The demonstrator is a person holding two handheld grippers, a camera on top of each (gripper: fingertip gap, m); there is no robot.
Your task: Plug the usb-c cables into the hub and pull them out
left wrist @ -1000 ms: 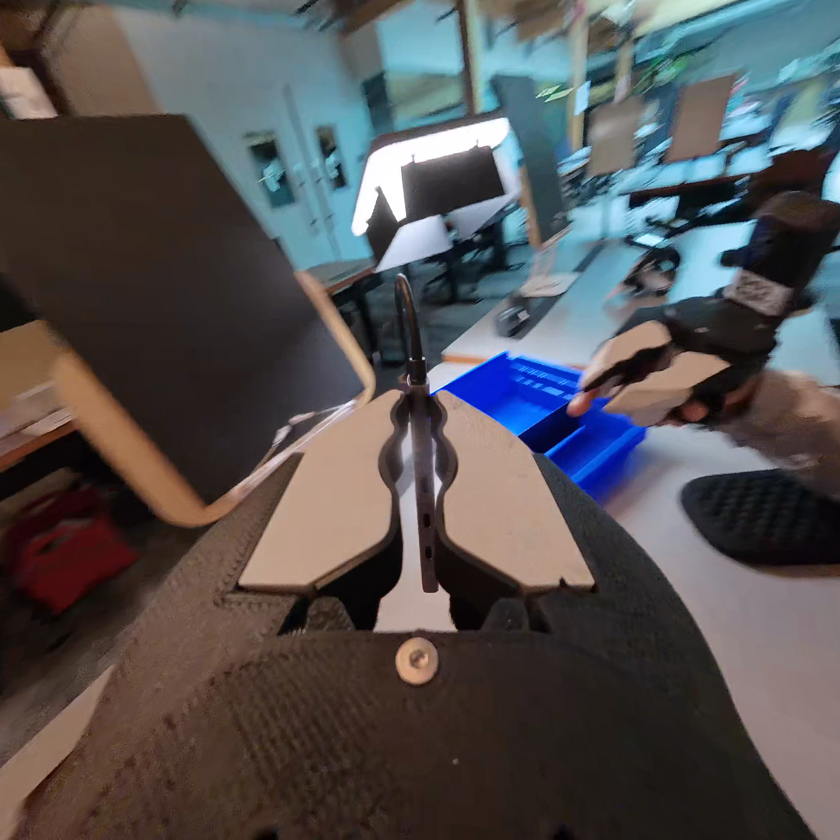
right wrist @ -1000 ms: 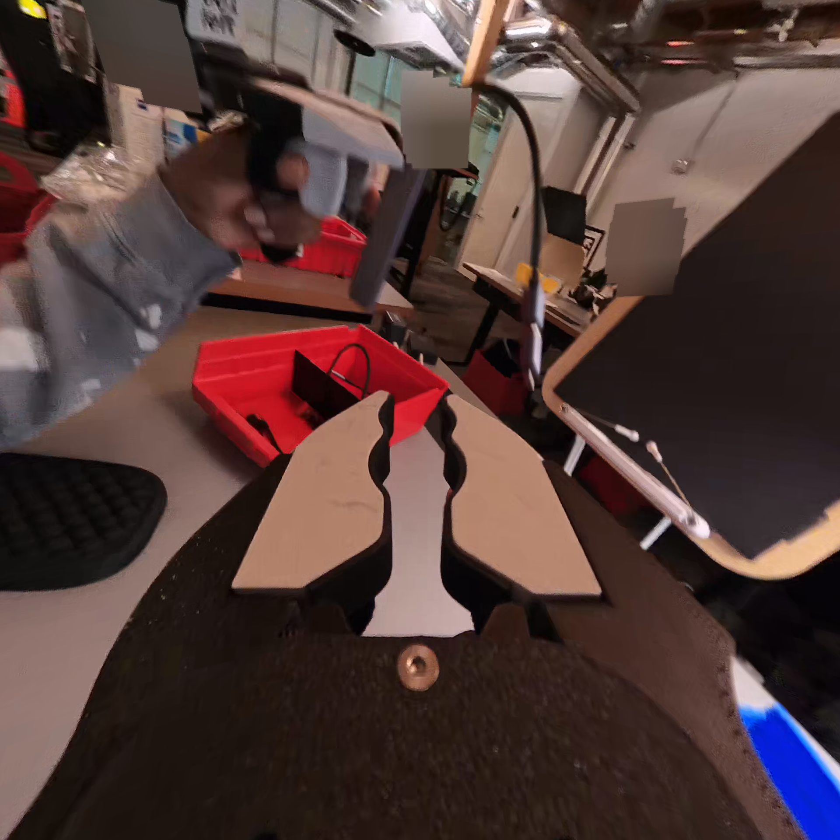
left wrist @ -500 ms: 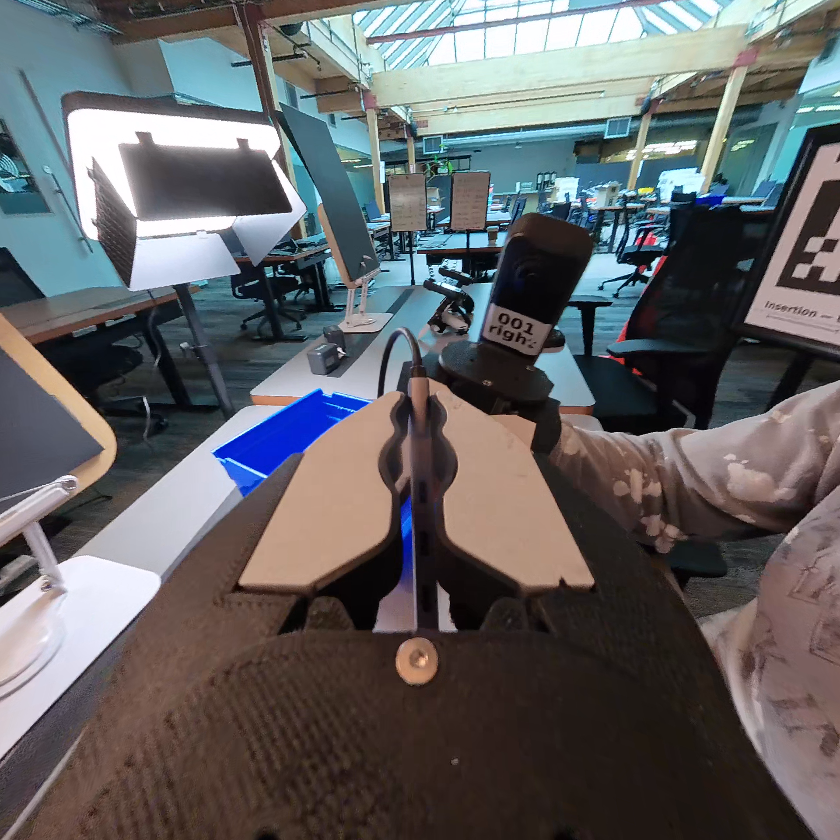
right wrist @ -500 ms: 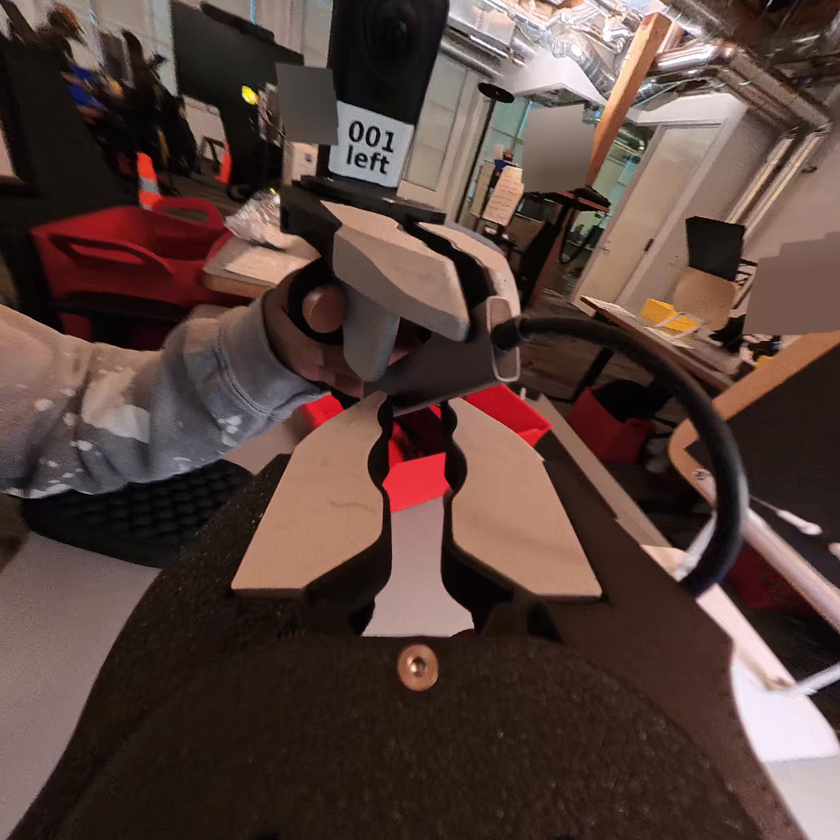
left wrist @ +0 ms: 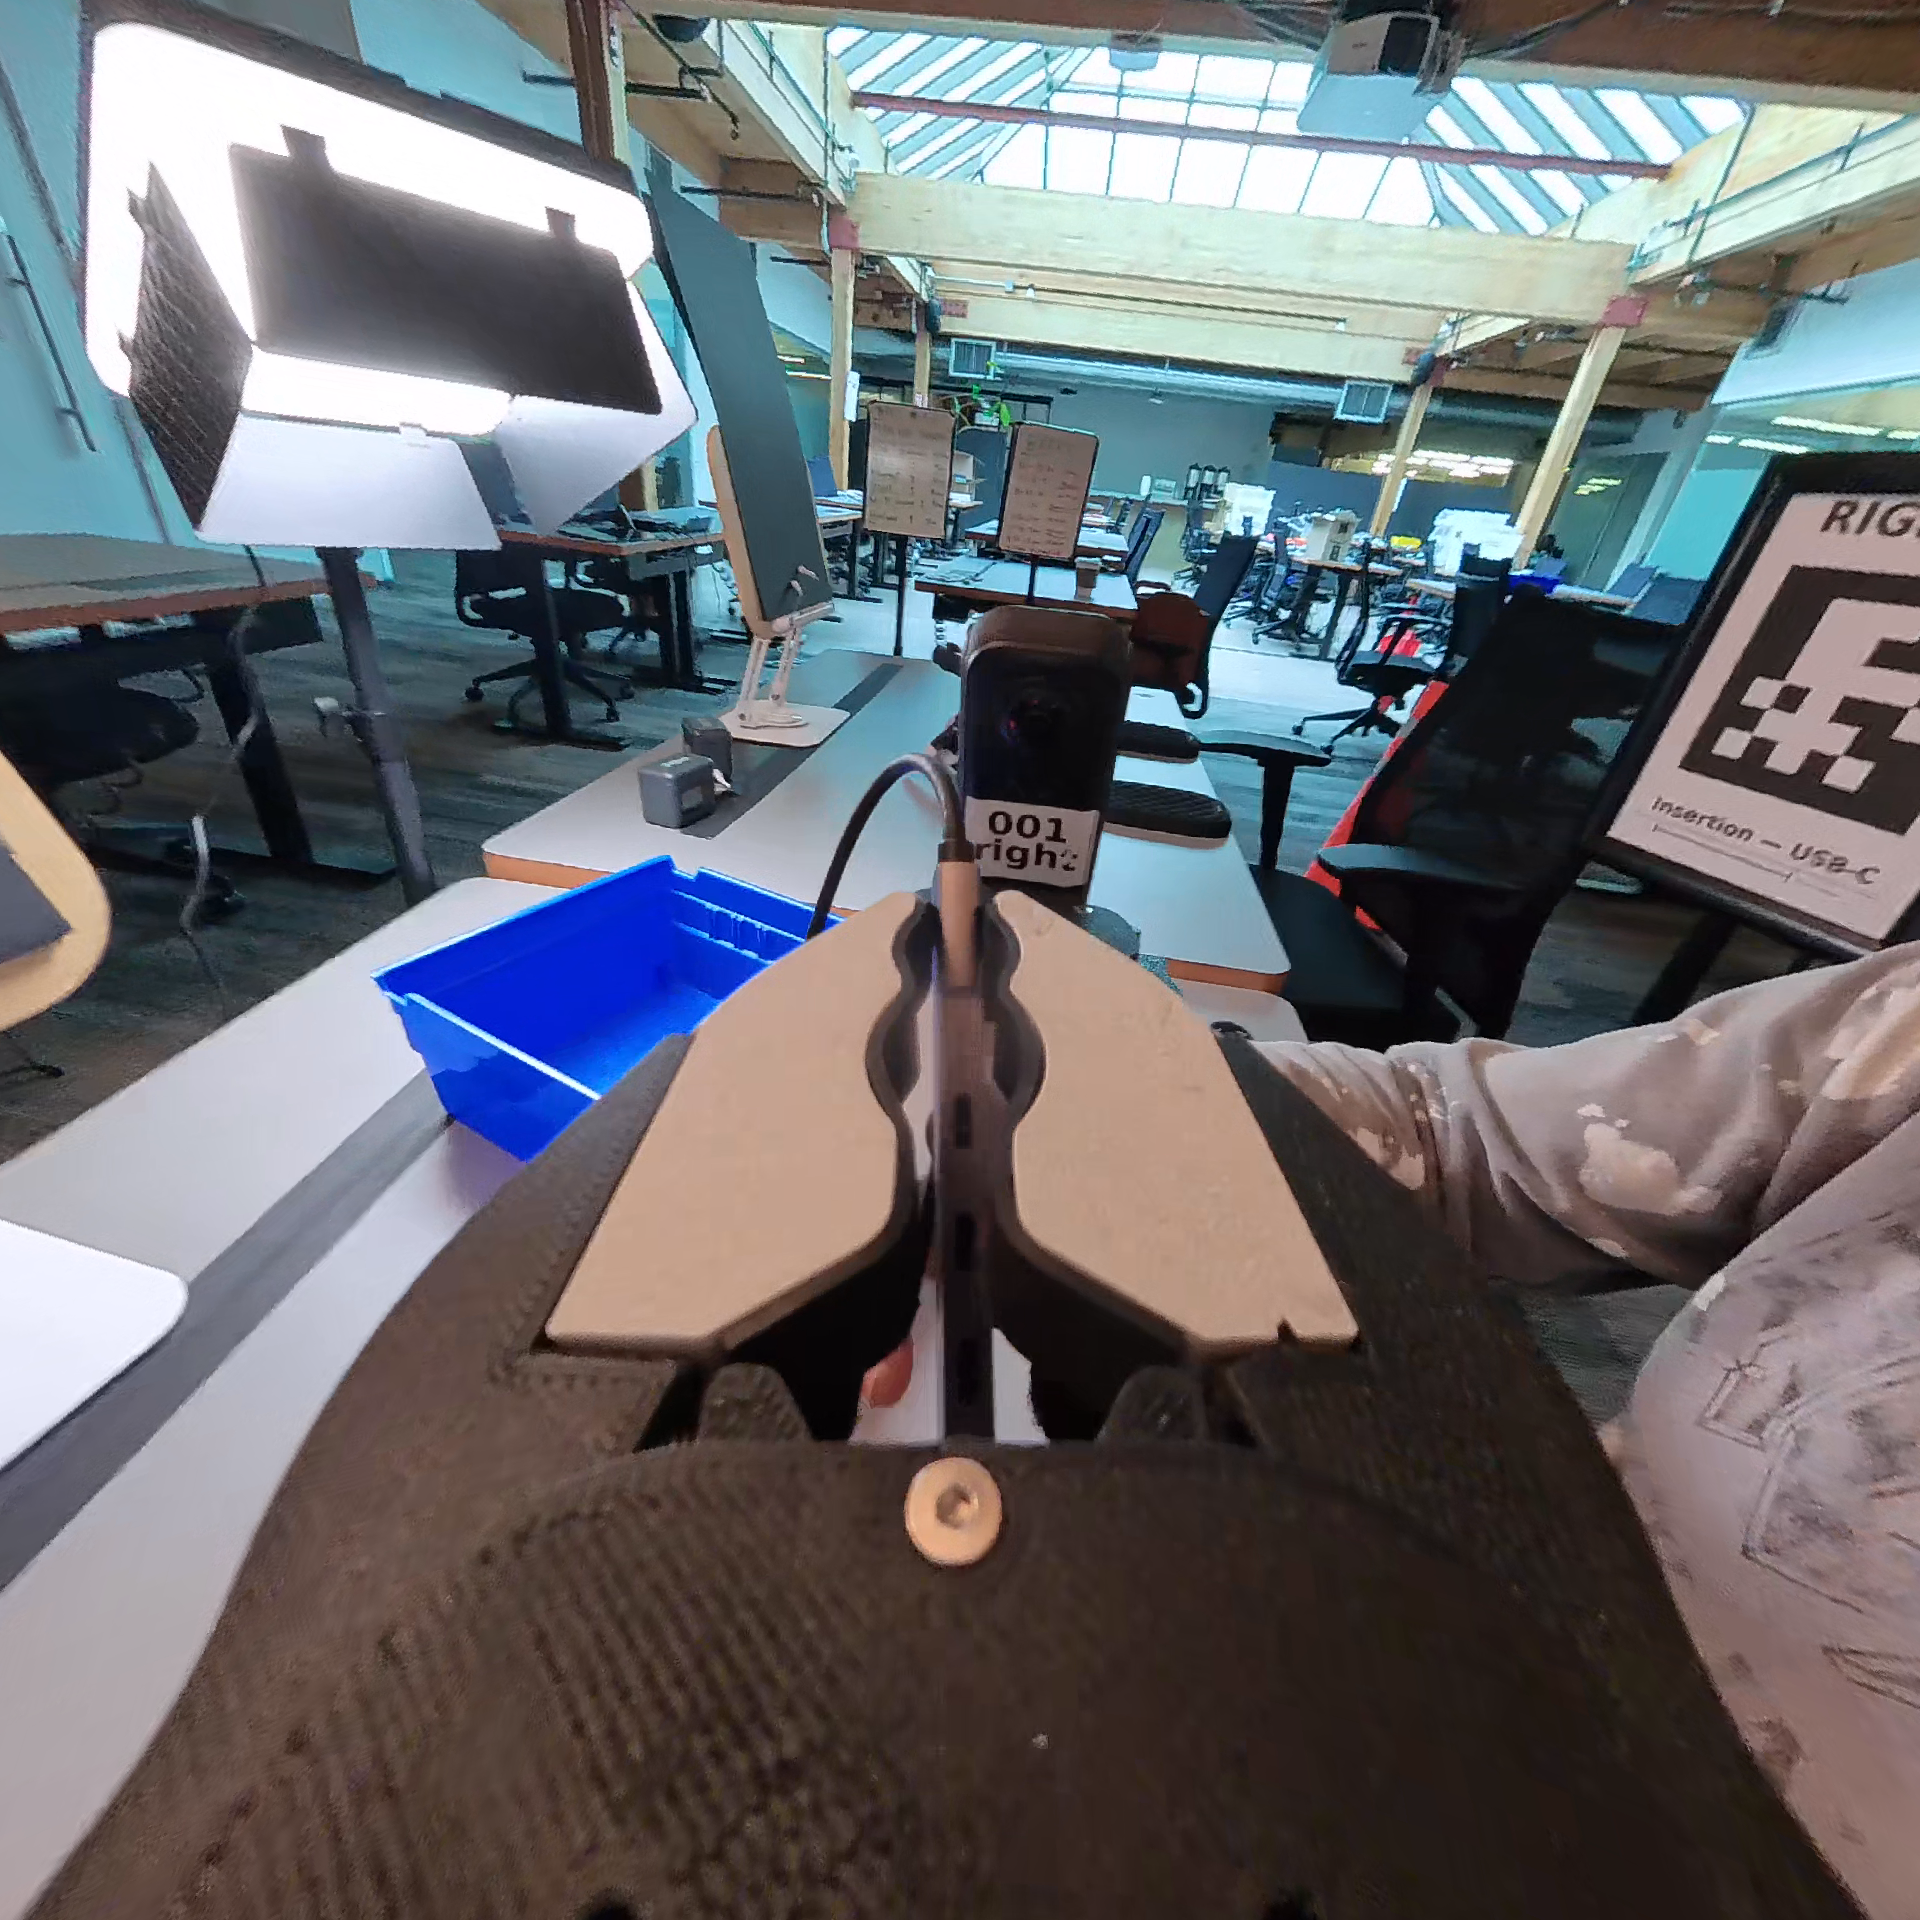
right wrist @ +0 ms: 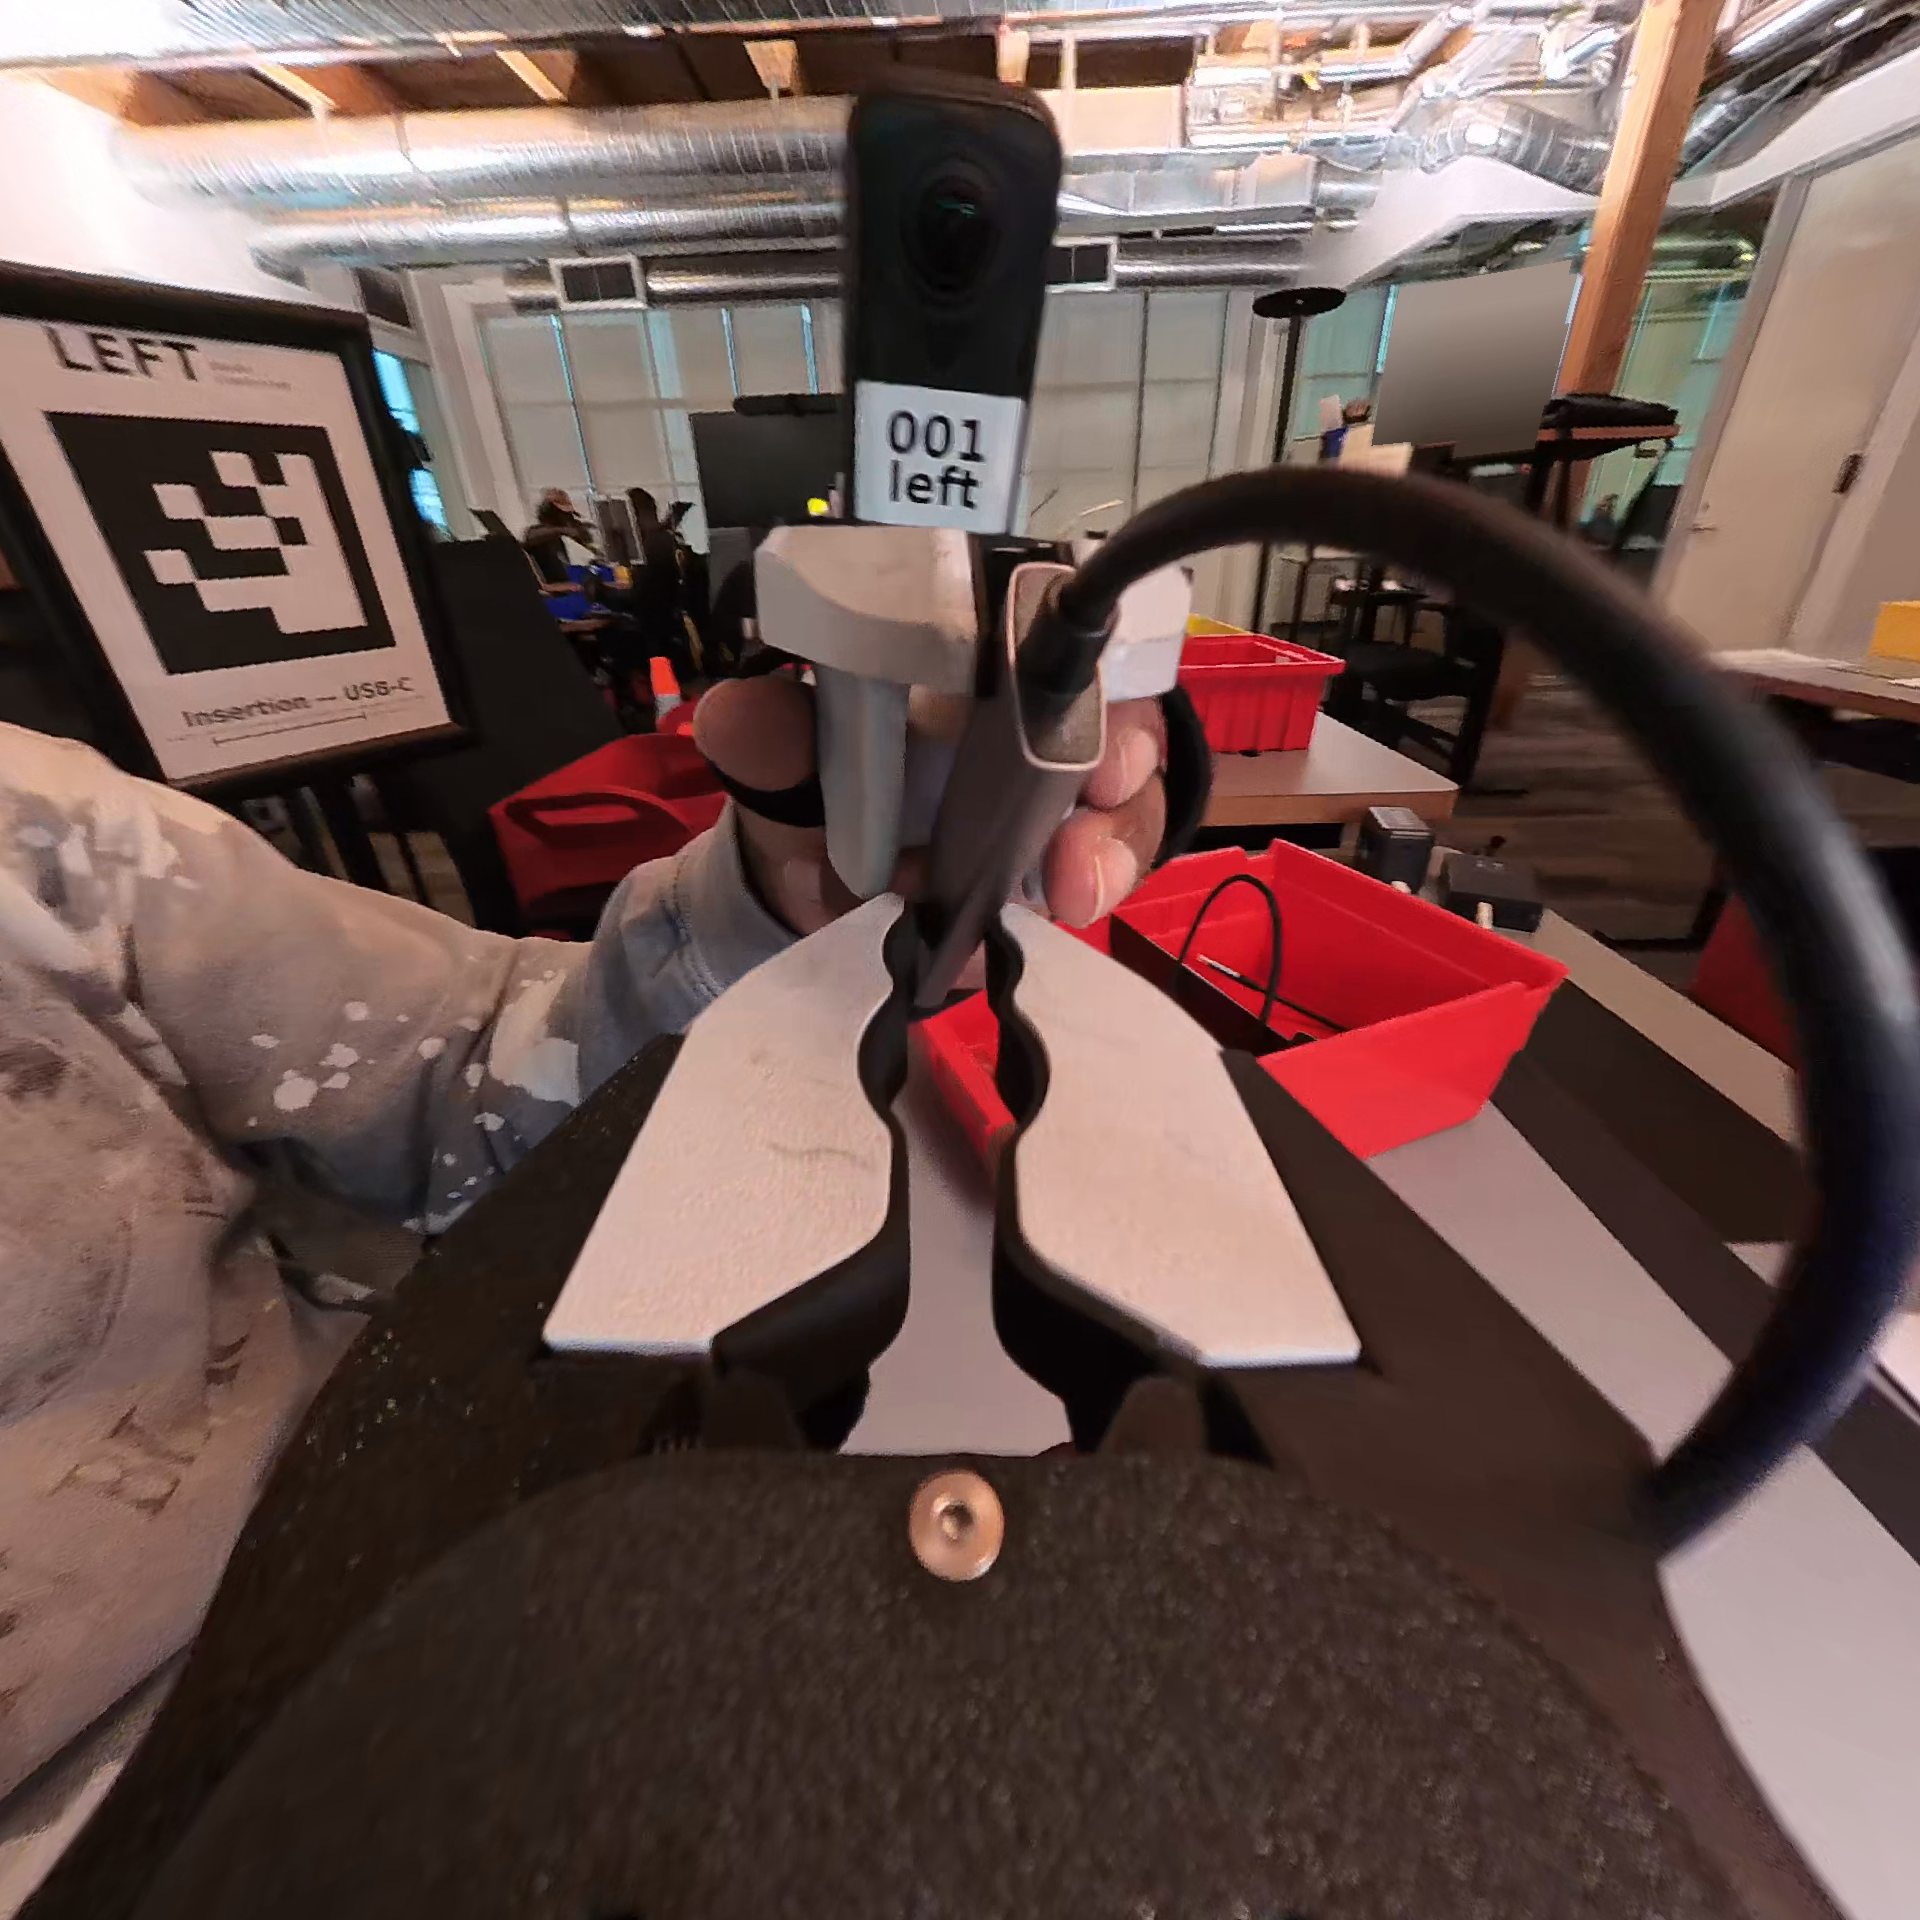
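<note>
slim grey metal usb hub, light, rigid: pinched edgewise in left gripper; right gripper parted, empty.

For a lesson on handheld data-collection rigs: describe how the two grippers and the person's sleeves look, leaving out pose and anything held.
Each gripper, left and right, has two flat pale grey fingers with wavy black inner edges, a textured black body and one silver screw. A black camera bearing a white label stands upright on each. The sleeves are grey with white splotches.
</note>
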